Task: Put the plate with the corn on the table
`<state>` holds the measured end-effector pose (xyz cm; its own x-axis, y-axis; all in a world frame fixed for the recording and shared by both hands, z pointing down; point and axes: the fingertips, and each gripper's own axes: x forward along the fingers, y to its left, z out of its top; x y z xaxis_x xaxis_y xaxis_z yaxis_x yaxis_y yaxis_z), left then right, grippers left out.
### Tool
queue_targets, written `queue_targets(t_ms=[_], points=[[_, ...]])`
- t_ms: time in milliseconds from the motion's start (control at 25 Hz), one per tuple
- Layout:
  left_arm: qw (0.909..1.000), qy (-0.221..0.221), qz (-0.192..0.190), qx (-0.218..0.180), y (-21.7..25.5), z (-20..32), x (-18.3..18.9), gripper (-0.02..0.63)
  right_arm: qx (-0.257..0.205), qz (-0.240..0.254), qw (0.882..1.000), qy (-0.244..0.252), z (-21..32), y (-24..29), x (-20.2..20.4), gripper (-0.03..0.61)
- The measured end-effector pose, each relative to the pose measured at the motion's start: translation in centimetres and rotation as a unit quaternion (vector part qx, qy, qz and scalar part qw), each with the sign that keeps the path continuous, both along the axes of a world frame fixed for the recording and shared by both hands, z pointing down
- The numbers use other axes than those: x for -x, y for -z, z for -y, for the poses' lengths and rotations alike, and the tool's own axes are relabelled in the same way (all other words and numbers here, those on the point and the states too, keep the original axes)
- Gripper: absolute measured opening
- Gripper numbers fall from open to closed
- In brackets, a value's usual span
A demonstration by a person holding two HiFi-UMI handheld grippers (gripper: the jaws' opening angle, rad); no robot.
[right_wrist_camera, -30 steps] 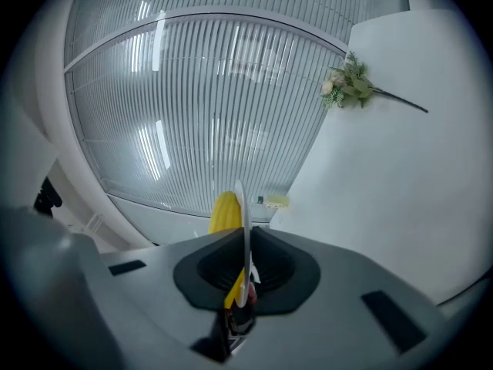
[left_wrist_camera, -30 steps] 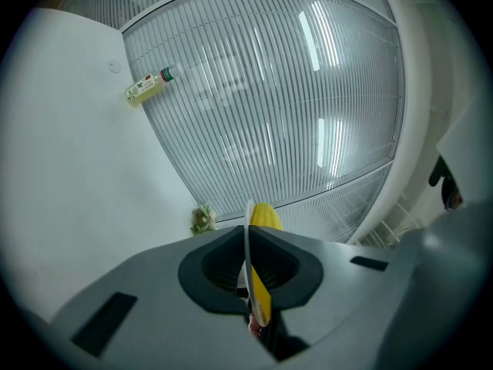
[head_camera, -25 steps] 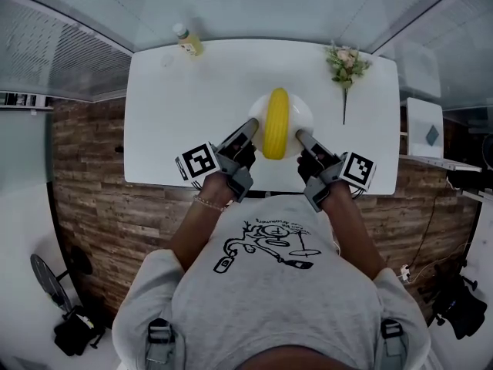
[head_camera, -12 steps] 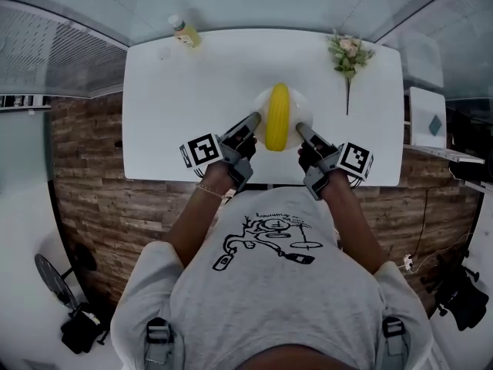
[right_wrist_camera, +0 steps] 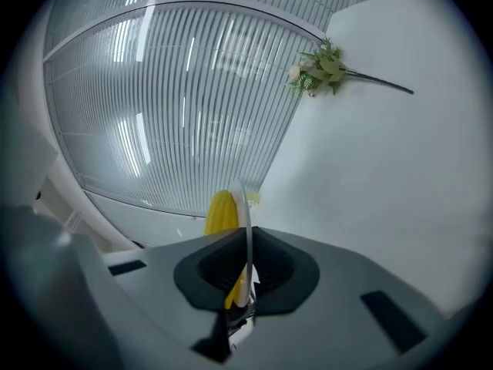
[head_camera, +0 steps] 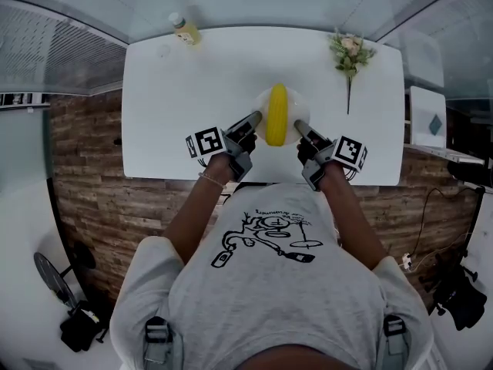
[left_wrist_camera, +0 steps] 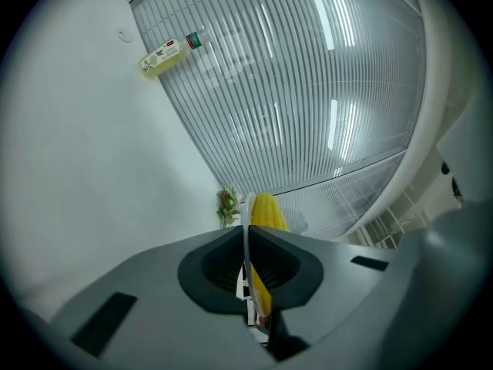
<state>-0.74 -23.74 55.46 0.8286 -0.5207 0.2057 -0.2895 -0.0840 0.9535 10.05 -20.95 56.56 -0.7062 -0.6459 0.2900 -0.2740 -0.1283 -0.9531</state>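
White plate [head_camera: 302, 106], yellow corn [head_camera: 276, 114], gripped both sides

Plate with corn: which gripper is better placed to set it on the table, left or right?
Neither alone. The left gripper is shut on the plate at its left rim, the right gripper at its right rim, corn centred between. Probably lower both together onto the table.
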Motion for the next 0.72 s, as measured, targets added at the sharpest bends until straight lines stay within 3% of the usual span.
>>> queue_targets(t_ms=[720], points=[[0.9985,-0.005,0.028,0.047,-7.8,-0.7,0.8,0.028,0.044,-0.017,0.999,0.018,-0.4,-7.4,0.8,0.021]])
